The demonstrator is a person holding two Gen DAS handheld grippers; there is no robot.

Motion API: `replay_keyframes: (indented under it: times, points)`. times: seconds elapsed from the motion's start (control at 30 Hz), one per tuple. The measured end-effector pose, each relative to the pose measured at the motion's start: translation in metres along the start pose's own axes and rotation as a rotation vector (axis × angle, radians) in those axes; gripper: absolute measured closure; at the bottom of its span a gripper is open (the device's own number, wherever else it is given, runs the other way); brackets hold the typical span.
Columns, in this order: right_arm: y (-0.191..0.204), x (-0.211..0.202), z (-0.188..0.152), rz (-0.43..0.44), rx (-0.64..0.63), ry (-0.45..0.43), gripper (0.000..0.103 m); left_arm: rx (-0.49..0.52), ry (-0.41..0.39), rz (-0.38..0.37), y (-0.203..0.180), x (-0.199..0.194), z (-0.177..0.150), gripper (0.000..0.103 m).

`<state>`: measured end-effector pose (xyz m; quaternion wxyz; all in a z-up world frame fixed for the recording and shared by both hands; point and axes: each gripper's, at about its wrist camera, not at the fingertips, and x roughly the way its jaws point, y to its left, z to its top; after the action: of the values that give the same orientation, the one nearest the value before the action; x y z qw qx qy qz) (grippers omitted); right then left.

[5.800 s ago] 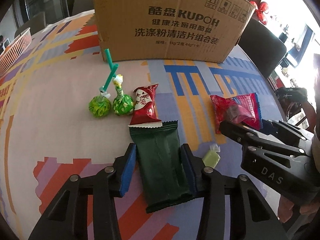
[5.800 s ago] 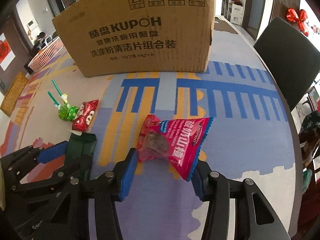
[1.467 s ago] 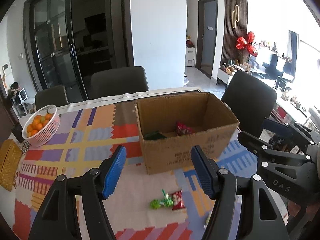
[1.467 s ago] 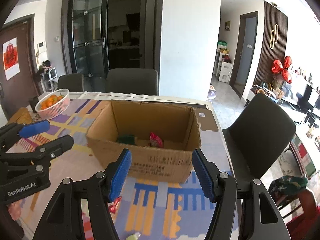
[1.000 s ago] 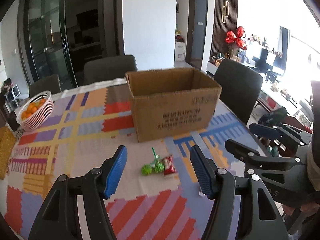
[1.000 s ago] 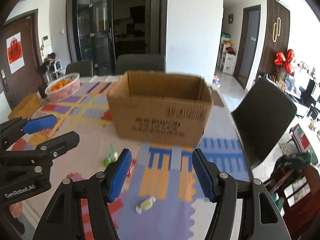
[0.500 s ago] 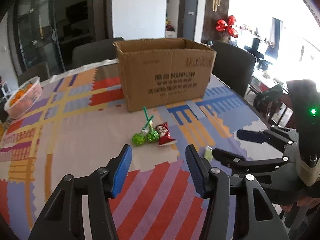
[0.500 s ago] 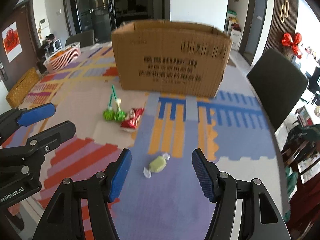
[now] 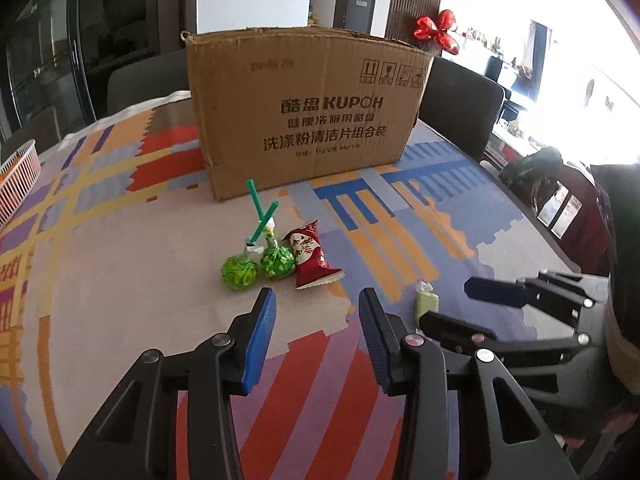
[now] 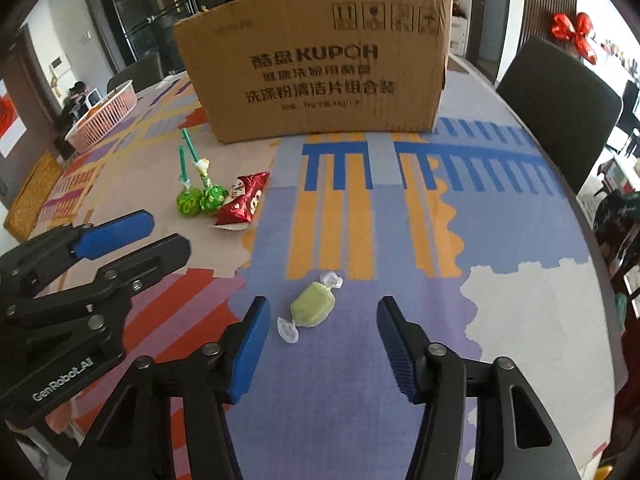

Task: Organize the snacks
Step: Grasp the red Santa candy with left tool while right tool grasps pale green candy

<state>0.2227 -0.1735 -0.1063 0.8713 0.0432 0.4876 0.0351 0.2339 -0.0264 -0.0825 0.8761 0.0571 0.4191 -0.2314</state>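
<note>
A red snack packet [image 9: 310, 254] and two green lollipops [image 9: 240, 272] lie on the patterned cloth in front of the cardboard box [image 9: 308, 108]. My left gripper [image 9: 316, 304] hovers just short of the packet, its jaws closing with nothing between them. In the right wrist view a pale green wrapped candy [image 10: 312, 306] lies on the cloth between the fingertips of my right gripper [image 10: 322, 312]. Those jaws are closing too, with the pads clear of the candy. The left gripper [image 10: 160, 236] shows at the left there, near the red packet [image 10: 242, 202] and lollipops [image 10: 200, 200].
The cardboard box [image 10: 316, 68] stands tall at the back, its inside hidden. A white basket [image 10: 104, 114] with oranges sits far left. Dark chairs [image 10: 560, 112] stand past the table's right edge. The right gripper [image 9: 460, 308] is beside the candy [image 9: 426, 304].
Both grippers have sunk from above the box down toward the table, and both jaws have narrowed. The dark green and pink packets held earlier now lie in the box.
</note>
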Motion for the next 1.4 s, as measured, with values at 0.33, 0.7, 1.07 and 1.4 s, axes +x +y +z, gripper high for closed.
replay_keyframes:
  times: [0.33, 0.7, 1.07, 1.4]
  points:
    - [-0.005, 0.012, 0.001, 0.022, 0.034, 0.025, 0.061, -0.062, 0.03, -0.023, -0.001, 0.026, 0.009, 0.063]
    - [-0.016, 0.018, 0.01, 0.04, 0.078, 0.012, 0.076, -0.099, 0.057, 0.014, 0.001, 0.05, 0.016, 0.066]
    - [-0.022, 0.025, 0.02, 0.062, 0.084, -0.005, 0.076, -0.118, 0.092, 0.046, -0.003, 0.069, 0.025, 0.068]
    - [-0.034, 0.027, 0.024, 0.072, 0.111, -0.014, 0.077, -0.128, 0.08, 0.013, -0.014, 0.067, 0.035, 0.07]
